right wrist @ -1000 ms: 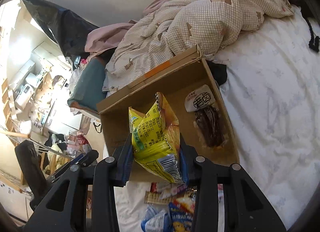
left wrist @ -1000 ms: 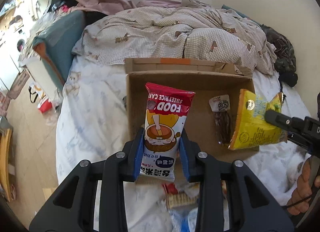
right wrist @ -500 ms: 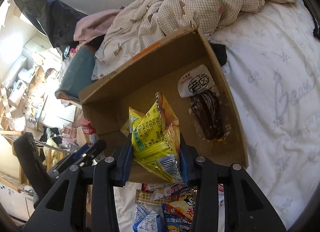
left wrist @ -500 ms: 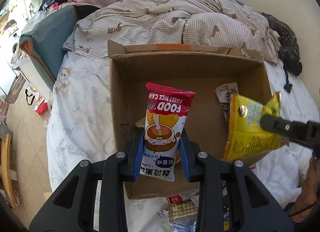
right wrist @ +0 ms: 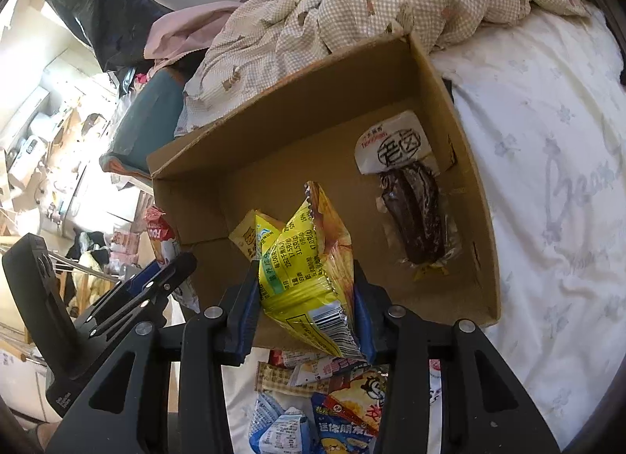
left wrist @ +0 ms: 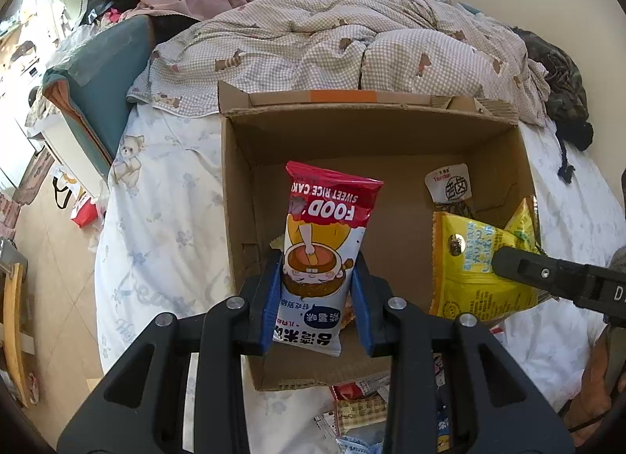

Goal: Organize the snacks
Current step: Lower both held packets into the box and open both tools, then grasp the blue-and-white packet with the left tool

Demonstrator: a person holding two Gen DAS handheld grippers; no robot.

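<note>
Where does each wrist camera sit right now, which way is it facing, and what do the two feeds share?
Left wrist: rides the left gripper, looking down into the cardboard box on the bed; its fingers clamp the red rice cake packet; the right gripper and a hand show at right.
Right wrist: rides the right gripper, angled down at the box from the other side; the yellow snack bag sits between its fingers; the left gripper shows at left.
Shared: box, dark snack pouch, checked quilt, both packets.
</note>
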